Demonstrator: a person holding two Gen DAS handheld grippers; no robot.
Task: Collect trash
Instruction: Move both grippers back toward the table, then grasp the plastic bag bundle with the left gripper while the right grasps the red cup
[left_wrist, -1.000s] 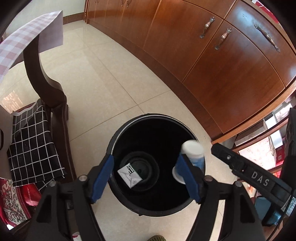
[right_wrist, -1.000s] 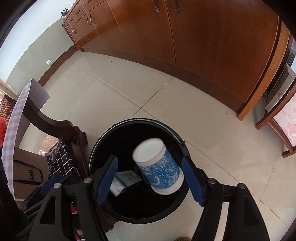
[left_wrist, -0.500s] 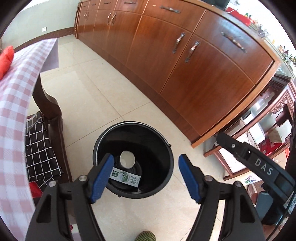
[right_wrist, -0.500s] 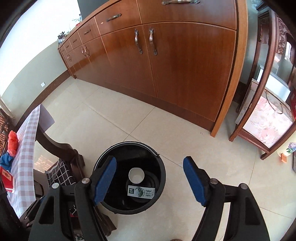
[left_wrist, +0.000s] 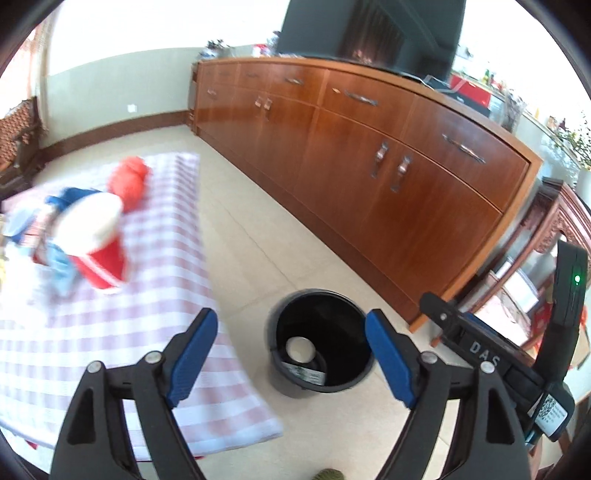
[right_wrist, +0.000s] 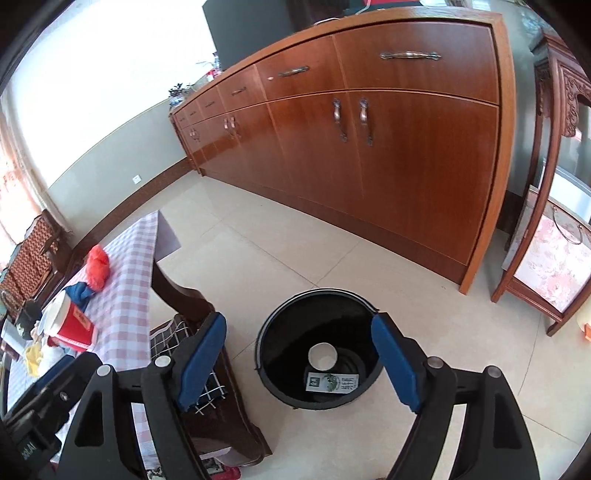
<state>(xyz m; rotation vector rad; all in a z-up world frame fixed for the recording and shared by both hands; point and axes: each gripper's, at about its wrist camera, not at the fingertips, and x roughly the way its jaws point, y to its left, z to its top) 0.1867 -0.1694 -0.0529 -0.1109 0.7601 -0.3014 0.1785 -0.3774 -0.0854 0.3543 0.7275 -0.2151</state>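
A black trash bin stands on the tiled floor; it also shows in the right wrist view. Inside lie a paper cup and a green-and-white packet; the left wrist view shows the cup too. On the checked tablecloth lie a red cup, a red bag and blue trash, blurred. My left gripper is open and empty, high above the table edge and bin. My right gripper is open and empty, high above the bin.
A long wooden sideboard runs along the wall behind the bin. A small carved side table stands to the right. A dark chair with a checked cushion sits under the table, left of the bin. A red cup lies on the table.
The blue-and-white cup left my right gripper and dropped into the bin. Both grippers then rose well above the bin, and the left one swung left so the tabletop came into view.
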